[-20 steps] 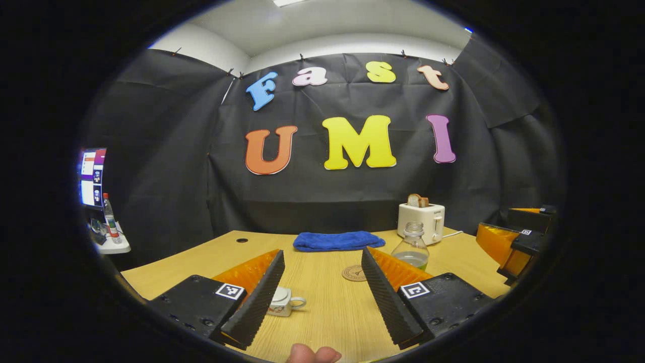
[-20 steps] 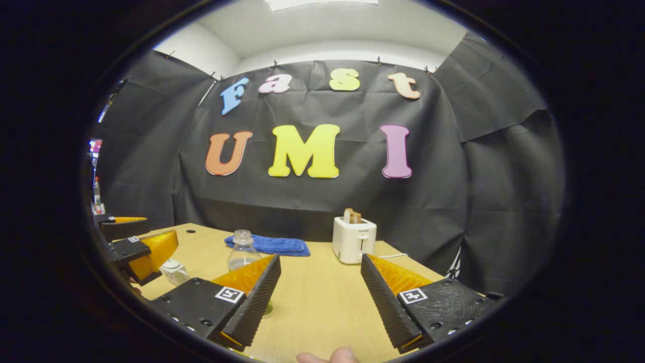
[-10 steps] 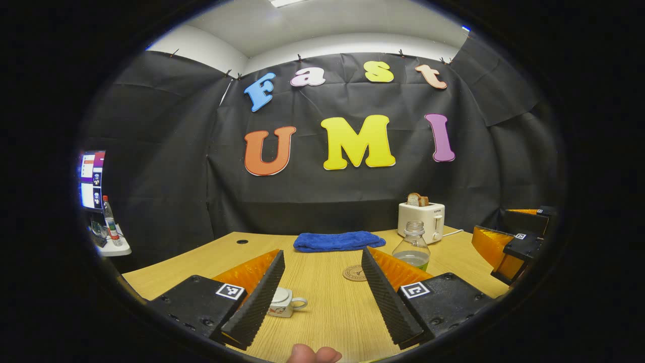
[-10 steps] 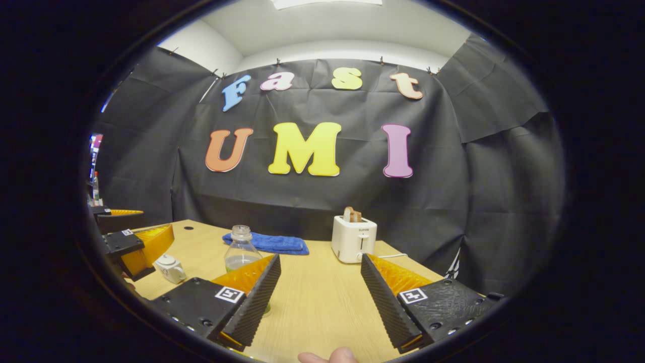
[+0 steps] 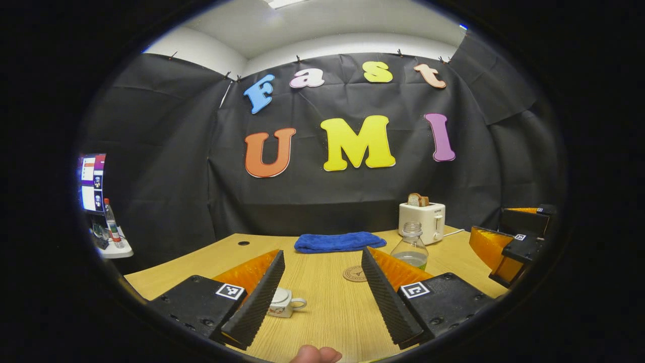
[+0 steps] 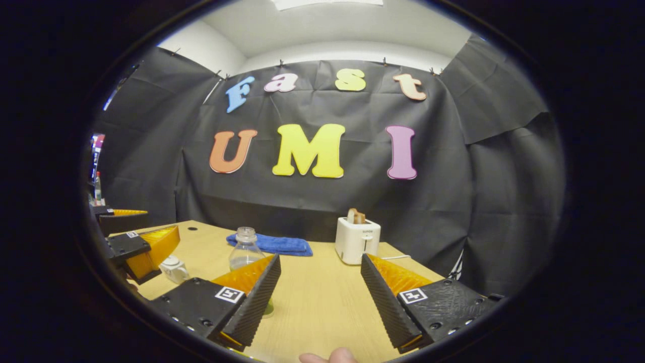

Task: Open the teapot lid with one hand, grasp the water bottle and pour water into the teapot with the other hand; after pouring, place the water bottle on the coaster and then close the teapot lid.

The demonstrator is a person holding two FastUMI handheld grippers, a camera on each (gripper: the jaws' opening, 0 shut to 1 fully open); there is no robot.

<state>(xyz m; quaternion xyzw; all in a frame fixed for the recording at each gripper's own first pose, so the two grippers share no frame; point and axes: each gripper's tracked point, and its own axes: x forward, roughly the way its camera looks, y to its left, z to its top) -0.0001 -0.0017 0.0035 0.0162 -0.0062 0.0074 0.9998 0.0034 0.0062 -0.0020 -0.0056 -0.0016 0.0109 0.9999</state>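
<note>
Now, from my seat, the left gripper view runs like this. At the far left edge I see a monitor (image 5: 92,181) with a small bottle (image 5: 111,224) on a white shelf (image 5: 117,249) below it. Lower centre, my left gripper (image 5: 321,295) holds its jaws wide with nothing between the fingers. The teapot (image 5: 282,301), lid on, sits on the table (image 5: 327,312) just right of the left finger, partly hidden by it. Behind the gap, mid-frame, lies a blue towel (image 5: 338,241). The coaster (image 5: 355,274) lies just in front of the towel, bare, against the inner edge of the right finger. The water bottle (image 5: 410,248) stands upright right of the coaster, apart from it, its base hidden behind the finger. A white toaster (image 5: 422,221) with bread in it stands behind the bottle. At the far right edge I see the right gripper (image 5: 509,244), jaws apart. A fingertip (image 5: 315,354) shows at the bottom centre.

In the right gripper view, the left gripper (image 6: 133,237) shows at the left edge, open, with the teapot (image 6: 174,268) just to its right. The water bottle (image 6: 245,251) stands left of centre, behind the left finger of my right gripper (image 6: 320,292), whose jaws are wide and empty. The towel (image 6: 272,244) lies behind the bottle, and the toaster (image 6: 358,239) stands right of centre.
</note>
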